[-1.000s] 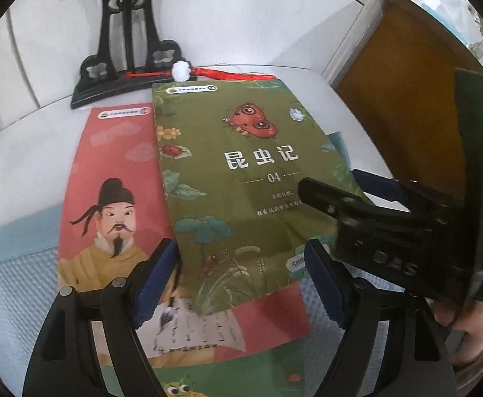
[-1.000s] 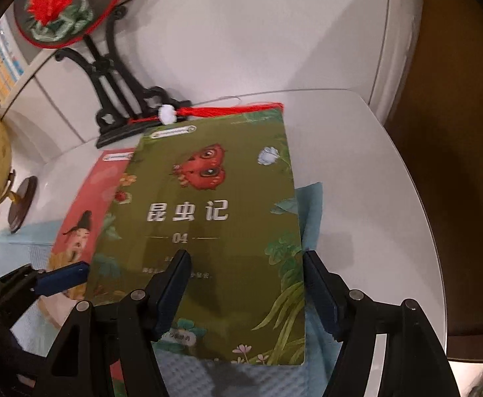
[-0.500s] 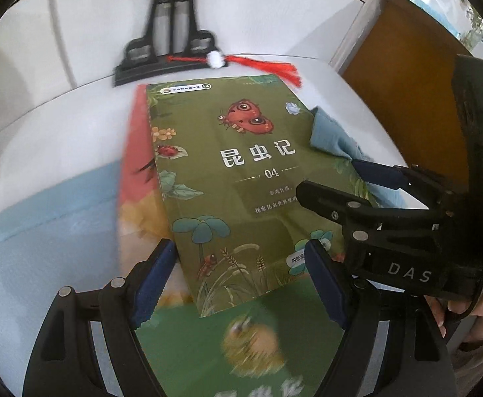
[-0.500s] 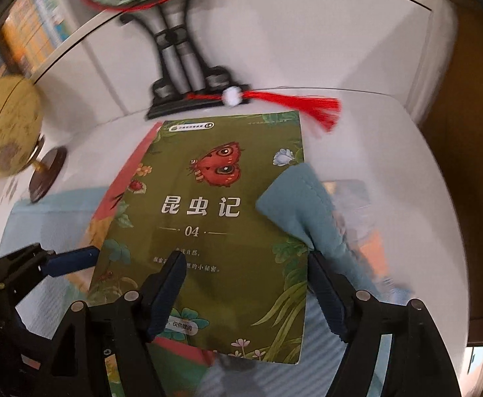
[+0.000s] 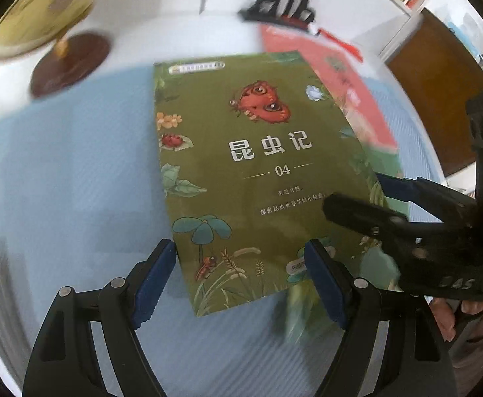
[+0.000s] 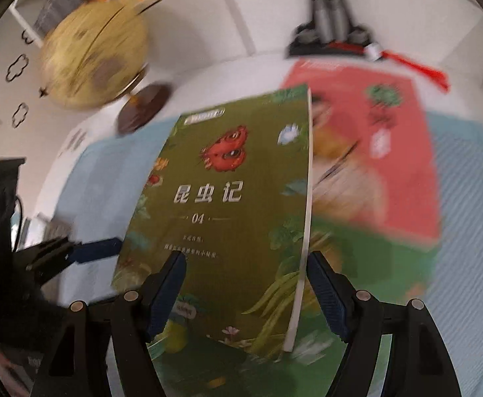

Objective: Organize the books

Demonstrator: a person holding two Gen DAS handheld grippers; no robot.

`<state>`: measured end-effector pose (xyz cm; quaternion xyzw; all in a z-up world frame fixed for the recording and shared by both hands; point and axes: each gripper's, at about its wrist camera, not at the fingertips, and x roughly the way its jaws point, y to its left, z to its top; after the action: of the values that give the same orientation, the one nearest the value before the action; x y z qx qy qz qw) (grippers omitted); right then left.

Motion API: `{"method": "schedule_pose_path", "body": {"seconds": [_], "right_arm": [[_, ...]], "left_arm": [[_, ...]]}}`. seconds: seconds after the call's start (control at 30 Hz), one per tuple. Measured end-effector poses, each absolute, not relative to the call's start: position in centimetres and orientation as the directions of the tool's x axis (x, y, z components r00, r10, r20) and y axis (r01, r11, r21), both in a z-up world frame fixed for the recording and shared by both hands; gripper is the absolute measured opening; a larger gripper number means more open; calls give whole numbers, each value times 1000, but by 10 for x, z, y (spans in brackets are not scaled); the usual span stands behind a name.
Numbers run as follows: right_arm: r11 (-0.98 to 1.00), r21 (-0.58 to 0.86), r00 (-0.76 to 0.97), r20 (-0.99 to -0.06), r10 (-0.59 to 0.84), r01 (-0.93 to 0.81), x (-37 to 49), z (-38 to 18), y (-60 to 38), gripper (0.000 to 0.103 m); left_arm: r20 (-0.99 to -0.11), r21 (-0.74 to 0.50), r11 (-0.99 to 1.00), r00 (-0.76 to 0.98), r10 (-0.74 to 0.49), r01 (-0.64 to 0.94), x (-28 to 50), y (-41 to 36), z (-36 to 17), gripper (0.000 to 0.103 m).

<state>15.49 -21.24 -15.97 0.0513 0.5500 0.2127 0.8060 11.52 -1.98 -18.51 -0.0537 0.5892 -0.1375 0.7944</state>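
At the far left we see a yellowish globe on a dark round foot, blurred, standing on the white table just beyond a pale blue mat. Next comes our left gripper, its blue-padded jaws set wide, with the near edge of the insect book between them. We cannot tell whether the pads press on it.

The insect book is a thin olive-green paperback. Its cover shows a red butterfly, a ladybird, leaves, white Chinese title characters and "04". It sits raised and tilted above the mat, with its white page edge showing on the right.

Our right gripper straddles that right edge. Its jaws have just been opening with the book between them, and we cannot tell whether it grips.

Further right a red book lies on the mat, overlapping a green book.
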Motion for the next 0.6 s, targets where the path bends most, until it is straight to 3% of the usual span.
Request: {"method": "schedule_pose_path", "body": {"seconds": [0.23,0.6], "right_arm": [[843,451,167,-844,510,-293,86,-165,-181,74],[735,646,144,-723,676,-206,94,-181,-199,69]], "left_arm": [[-939,-297,944,135,-316,144,45,29,-195,78],[-887,-430,902,173,-428,31,73,64,-198,74]]}}
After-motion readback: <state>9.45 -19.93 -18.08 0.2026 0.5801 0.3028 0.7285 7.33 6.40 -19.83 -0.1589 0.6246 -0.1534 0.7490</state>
